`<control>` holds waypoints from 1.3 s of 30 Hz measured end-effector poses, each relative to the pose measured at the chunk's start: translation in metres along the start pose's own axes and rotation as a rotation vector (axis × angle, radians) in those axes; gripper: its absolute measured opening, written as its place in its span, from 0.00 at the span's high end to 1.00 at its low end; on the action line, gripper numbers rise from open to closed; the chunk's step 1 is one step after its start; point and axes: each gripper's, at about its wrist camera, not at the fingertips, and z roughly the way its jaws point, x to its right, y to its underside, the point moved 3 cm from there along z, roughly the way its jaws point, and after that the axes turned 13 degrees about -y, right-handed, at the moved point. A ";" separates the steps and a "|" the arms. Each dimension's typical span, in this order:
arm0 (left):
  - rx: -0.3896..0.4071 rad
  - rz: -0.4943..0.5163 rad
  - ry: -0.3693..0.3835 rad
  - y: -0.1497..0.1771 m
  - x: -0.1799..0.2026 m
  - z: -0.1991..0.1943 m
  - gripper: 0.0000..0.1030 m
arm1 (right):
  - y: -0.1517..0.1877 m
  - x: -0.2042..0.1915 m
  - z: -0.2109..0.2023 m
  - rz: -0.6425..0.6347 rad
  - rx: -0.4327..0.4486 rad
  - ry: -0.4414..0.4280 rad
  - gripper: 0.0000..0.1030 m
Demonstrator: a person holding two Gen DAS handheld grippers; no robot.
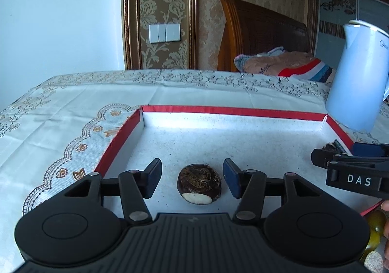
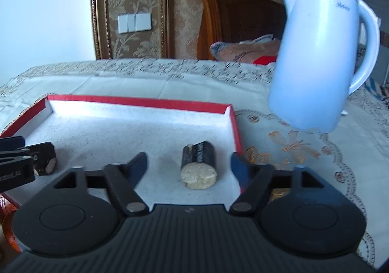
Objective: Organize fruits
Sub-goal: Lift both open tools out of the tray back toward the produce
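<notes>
Two fruit pieces (image 1: 198,183) (image 2: 198,168), one tray (image 1: 233,110), one kettle (image 2: 316,59).

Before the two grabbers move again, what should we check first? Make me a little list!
1. Left gripper let go: ok, both pads stand clear of the round dark fruit lying between them.
2. Right gripper let go: ok, its pads stand apart from the short cut piece with the dark skin.
3. Both pieces inside the red-rimmed tray: ok, each rests on its white floor.
4. Cut piece clear of the tray's right wall: ok, though it lies close to it.
5. White kettle out of the way: ok, it stands on the tablecloth beyond the tray's far right corner.
6. More fruit waiting outside the tray: cannot tell, only blurred shapes at the picture's edge.
</notes>
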 end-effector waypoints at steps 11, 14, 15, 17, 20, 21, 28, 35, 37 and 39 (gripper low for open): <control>0.143 -0.039 -0.025 0.002 -0.014 -0.029 0.38 | 0.003 0.012 -0.034 0.097 0.070 -0.056 0.21; 0.169 -0.047 -0.019 0.003 -0.016 -0.037 0.38 | 0.005 0.011 -0.040 0.091 0.079 -0.055 0.21; 0.175 -0.048 -0.017 0.004 -0.017 -0.040 0.38 | 0.007 0.009 -0.041 0.083 0.079 -0.051 0.21; 0.178 -0.049 -0.012 0.006 -0.018 -0.043 0.38 | 0.009 0.007 -0.043 0.074 0.074 -0.054 0.21; 0.176 -0.057 -0.006 0.009 -0.021 -0.047 0.38 | 0.014 0.006 -0.047 0.075 0.070 -0.056 0.18; 0.177 -0.062 -0.008 0.009 -0.022 -0.048 0.38 | 0.015 0.006 -0.048 0.076 0.072 -0.056 0.18; 0.171 -0.092 0.008 0.015 -0.032 -0.057 0.38 | 0.023 0.012 -0.059 0.128 0.071 -0.077 0.18; 0.170 -0.097 0.028 0.028 -0.044 -0.072 0.38 | 0.032 0.003 -0.062 0.097 0.050 -0.089 0.17; 0.174 -0.097 0.034 0.032 -0.049 -0.078 0.34 | 0.035 0.000 -0.066 0.087 0.051 -0.091 0.15; 0.182 -0.108 0.036 0.036 -0.055 -0.083 0.27 | 0.039 -0.002 -0.071 0.089 0.057 -0.100 0.14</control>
